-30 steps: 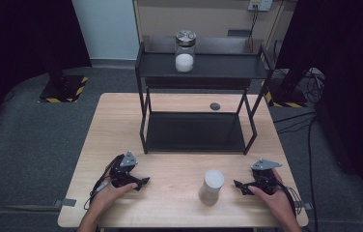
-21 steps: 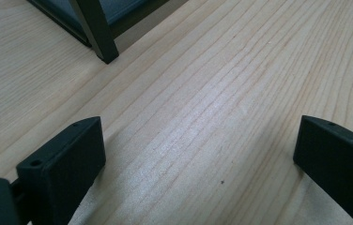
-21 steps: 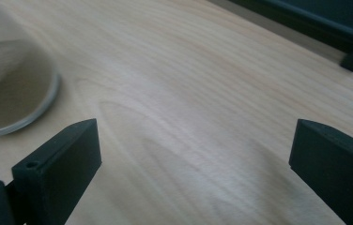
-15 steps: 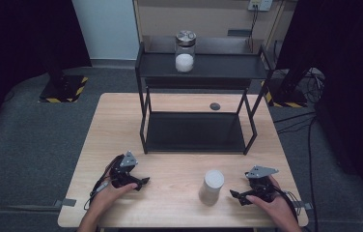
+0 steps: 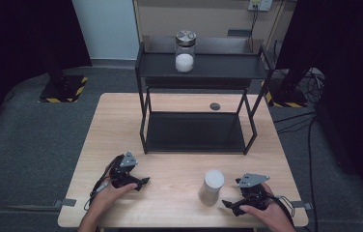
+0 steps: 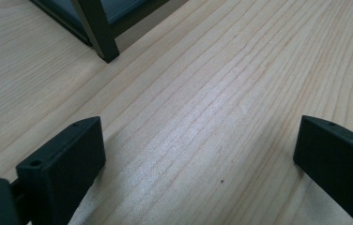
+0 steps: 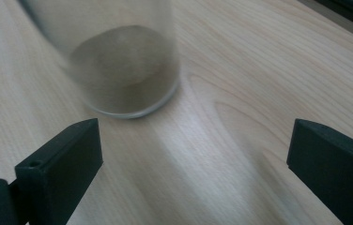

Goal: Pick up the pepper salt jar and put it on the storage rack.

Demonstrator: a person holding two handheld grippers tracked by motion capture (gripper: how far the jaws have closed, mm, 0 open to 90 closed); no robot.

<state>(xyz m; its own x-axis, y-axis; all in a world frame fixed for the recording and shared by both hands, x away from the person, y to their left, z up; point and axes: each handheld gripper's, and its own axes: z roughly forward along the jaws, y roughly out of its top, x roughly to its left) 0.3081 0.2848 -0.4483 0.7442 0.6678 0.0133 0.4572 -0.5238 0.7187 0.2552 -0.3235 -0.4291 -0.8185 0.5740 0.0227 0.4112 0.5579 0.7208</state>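
A glass jar with a white lid point(image 5: 213, 185) stands on the wooden table point(image 5: 179, 164) near its front edge. In the right gripper view the jar point(image 7: 123, 56) shows brownish contents at its base, a short way beyond the jaws. My right gripper point(image 5: 230, 205) is open, low on the table just right of the jar and pointing at it, apart from it. My left gripper point(image 5: 141, 182) is open at the front left, with bare wood between its fingers point(image 6: 66, 159). A second jar with a metal lid point(image 5: 185, 50), holding white contents, stands on the top of the black shelf point(image 5: 247, 67).
The black two-tier metal shelf's lower tier point(image 5: 194, 131) takes up the middle of the table; one leg point(image 6: 100, 35) appears in the left gripper view. A small dark round disc point(image 5: 215, 106) lies on the table behind it. Dark floor surrounds the table.
My right gripper has drawn back toward the front edge and turned its jaws toward the jar. The left gripper and both jars have stayed put.
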